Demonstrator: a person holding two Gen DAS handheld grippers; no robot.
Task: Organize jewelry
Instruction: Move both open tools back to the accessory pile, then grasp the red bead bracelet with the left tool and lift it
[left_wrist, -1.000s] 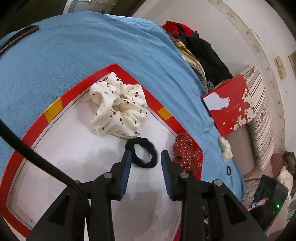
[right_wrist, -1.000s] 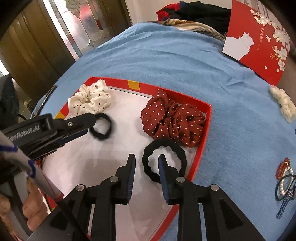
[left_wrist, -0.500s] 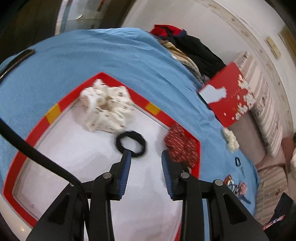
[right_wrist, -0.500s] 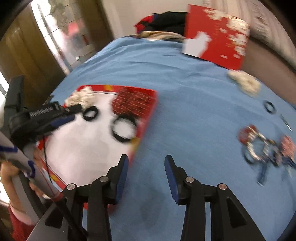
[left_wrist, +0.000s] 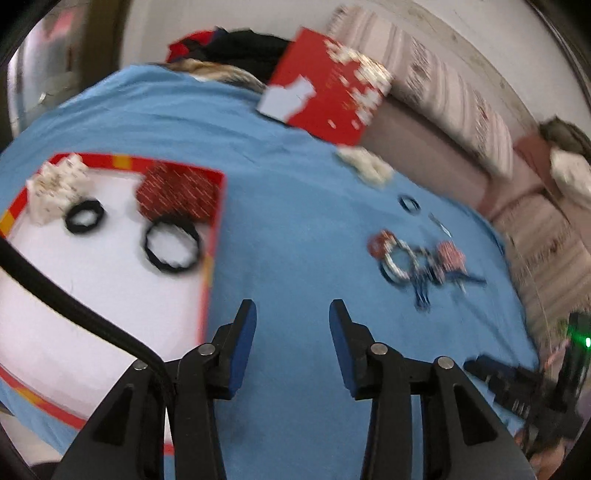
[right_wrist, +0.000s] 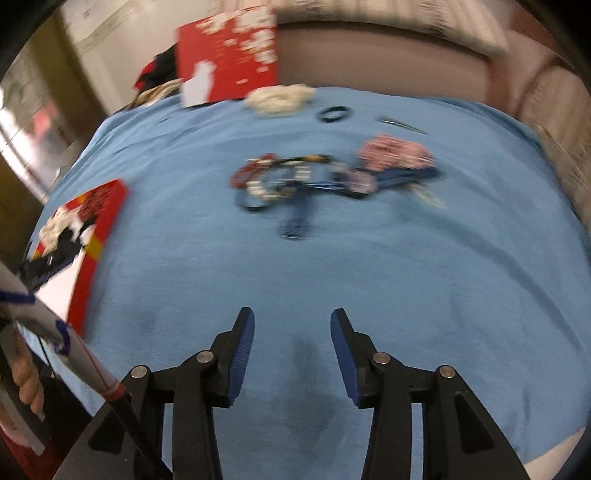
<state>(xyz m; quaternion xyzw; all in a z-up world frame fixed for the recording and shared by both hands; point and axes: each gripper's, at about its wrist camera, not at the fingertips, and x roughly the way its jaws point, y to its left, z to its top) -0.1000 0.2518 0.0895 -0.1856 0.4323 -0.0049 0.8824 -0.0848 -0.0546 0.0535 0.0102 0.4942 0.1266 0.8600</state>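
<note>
Tray (left_wrist: 216, 206) holds what look like four scrunchies (left_wrist: 171, 249) — both grippers' fingers (left_wrist: 243, 332) (right_wrist: 242, 339) spread, empty.

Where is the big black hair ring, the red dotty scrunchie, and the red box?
Black ring (left_wrist: 171, 247): left wrist view, on its bottom band.
Red scrunchie (left_wrist: 177, 192): left wrist view, its middle.
Red box (right_wrist: 229, 55): right wrist view, its front face.
</note>
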